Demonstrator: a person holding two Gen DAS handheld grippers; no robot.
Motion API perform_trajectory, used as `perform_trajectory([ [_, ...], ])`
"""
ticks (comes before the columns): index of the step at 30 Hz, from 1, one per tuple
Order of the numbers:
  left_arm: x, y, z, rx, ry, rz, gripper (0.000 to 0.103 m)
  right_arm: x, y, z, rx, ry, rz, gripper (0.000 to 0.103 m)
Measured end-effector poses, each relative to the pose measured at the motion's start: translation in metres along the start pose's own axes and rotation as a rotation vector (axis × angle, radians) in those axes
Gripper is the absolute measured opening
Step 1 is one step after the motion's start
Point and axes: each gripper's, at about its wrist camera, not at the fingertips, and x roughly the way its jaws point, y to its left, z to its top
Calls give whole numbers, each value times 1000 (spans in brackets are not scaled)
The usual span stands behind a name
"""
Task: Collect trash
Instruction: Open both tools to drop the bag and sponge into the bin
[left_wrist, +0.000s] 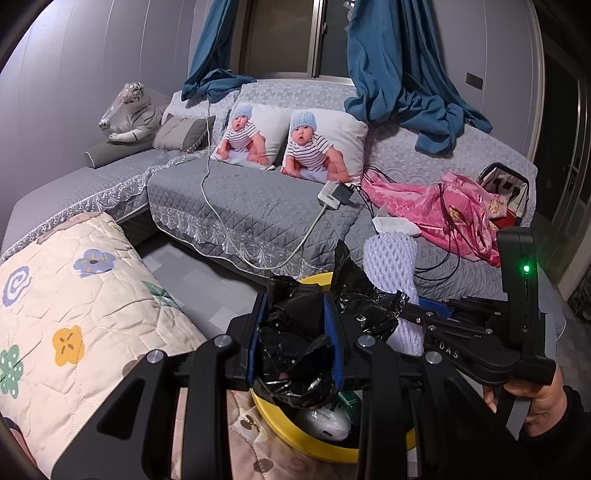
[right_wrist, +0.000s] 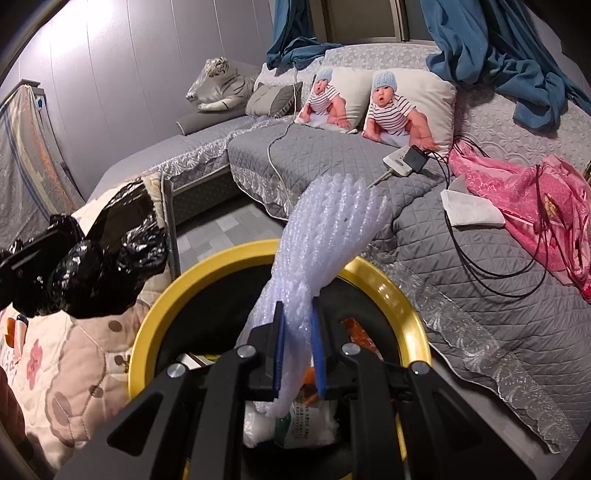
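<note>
My left gripper (left_wrist: 295, 328) is shut on a crumpled black plastic bag (left_wrist: 295, 350) and holds it over the yellow bin (left_wrist: 295, 439). My right gripper (right_wrist: 297, 325) is shut on a white foam net sleeve (right_wrist: 325, 236) and holds it over the same bin, whose rim (right_wrist: 388, 291) shows in the right wrist view. The bin holds white wrappers (right_wrist: 310, 424) and other trash. The right gripper body (left_wrist: 480, 339) and the sleeve (left_wrist: 391, 258) show in the left wrist view; the bag (right_wrist: 103, 262) shows at the left of the right wrist view. A white tissue (right_wrist: 469, 210) lies on the sofa.
A grey quilted sofa (right_wrist: 332, 162) runs behind the bin, with two baby-print pillows (right_wrist: 410, 107), a power strip with cables (right_wrist: 402, 162), pink cloth (right_wrist: 524, 184) and a toy tiger (right_wrist: 221, 88). A floral quilt (left_wrist: 74, 317) lies at the left. Blue curtains (left_wrist: 388, 66) hang behind.
</note>
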Motion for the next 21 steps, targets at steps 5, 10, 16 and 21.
perform_trajectory([
  [5,6,-1,-1,-10,10,-4,28,3,0,-2,-5,13,-3,12],
  [10,12,-1,-2,-25,26,-8,29,6,-1,-3,-7,26,-8,13],
  [16,11,9,-3,-73,16,29,74,6,-3,-3,1,33,-21,23],
  [21,-1,28,-7,-138,2,67,89,0,-7,-1,21,13,-41,41],
])
